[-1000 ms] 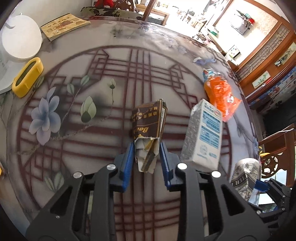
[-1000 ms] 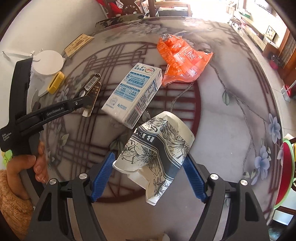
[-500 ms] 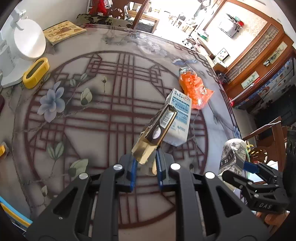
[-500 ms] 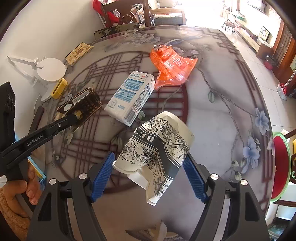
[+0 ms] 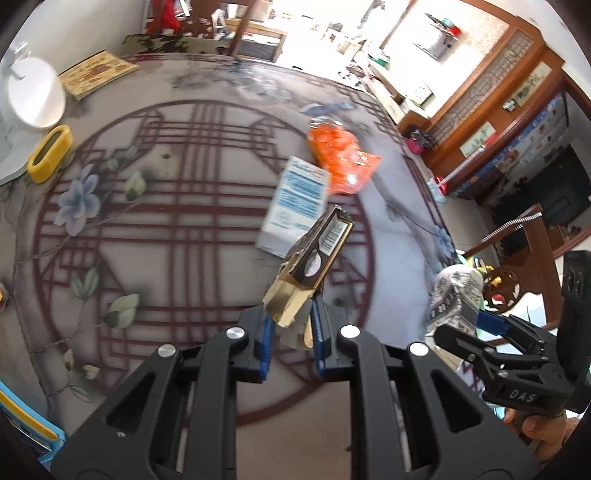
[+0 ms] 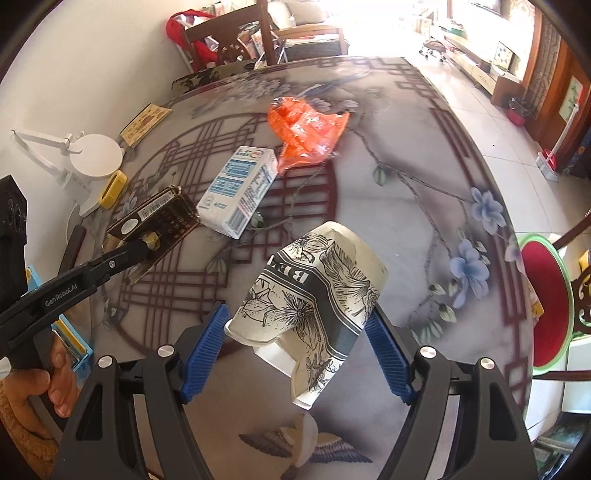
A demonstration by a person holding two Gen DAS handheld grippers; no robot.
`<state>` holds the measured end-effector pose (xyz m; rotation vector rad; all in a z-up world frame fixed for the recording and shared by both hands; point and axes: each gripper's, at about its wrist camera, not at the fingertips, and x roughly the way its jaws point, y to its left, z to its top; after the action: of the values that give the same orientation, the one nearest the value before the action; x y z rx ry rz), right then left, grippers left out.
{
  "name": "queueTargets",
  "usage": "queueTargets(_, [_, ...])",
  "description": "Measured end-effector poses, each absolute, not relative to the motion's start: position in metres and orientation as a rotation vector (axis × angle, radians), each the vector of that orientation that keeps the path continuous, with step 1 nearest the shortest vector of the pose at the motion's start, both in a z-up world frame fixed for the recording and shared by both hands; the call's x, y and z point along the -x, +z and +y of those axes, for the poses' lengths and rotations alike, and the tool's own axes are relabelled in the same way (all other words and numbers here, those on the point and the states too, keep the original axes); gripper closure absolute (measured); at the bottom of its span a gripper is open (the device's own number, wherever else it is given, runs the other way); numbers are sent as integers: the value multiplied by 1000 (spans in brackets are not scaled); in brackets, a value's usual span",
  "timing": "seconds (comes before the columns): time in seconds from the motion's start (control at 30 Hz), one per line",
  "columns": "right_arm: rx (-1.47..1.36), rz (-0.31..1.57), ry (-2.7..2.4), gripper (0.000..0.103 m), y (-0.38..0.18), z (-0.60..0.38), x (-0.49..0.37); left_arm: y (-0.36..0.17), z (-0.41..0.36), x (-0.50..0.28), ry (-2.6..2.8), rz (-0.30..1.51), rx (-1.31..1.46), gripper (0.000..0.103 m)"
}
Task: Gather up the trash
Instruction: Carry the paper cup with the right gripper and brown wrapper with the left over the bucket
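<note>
My left gripper (image 5: 291, 317) is shut on a flattened brown and gold cigarette pack (image 5: 317, 251), lifted off the patterned table (image 5: 184, 229). The same pack (image 6: 155, 221) shows at the left in the right wrist view, pinched by the left gripper (image 6: 146, 242). A crushed paper cup (image 6: 314, 295) with black flower print sits between the blue pads of my right gripper (image 6: 295, 343), which is shut on it above the table (image 6: 424, 192). A white and blue milk carton (image 6: 240, 190) lies on its side, with an orange plastic wrapper (image 6: 304, 133) behind it.
A white round stand (image 6: 94, 155), a yellow holder (image 5: 50, 153) and a booklet (image 5: 98, 74) sit along the table's far left. A wooden chair (image 6: 236, 33) stands behind the table. A red stool (image 6: 541, 306) is at the right, off the table edge.
Both grippers have risen and drawn back from the table with their loads. The cigarette pack was lifted off the table and now hangs tilted; the carton and wrapper look farther away.
</note>
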<state>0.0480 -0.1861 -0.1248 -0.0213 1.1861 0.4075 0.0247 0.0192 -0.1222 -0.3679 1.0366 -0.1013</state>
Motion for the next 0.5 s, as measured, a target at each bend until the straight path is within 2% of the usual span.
queueTargets(0.5, [-17, 1179, 365, 30, -121, -231, -40, -118, -31, -26, -173, 1052, 337, 86])
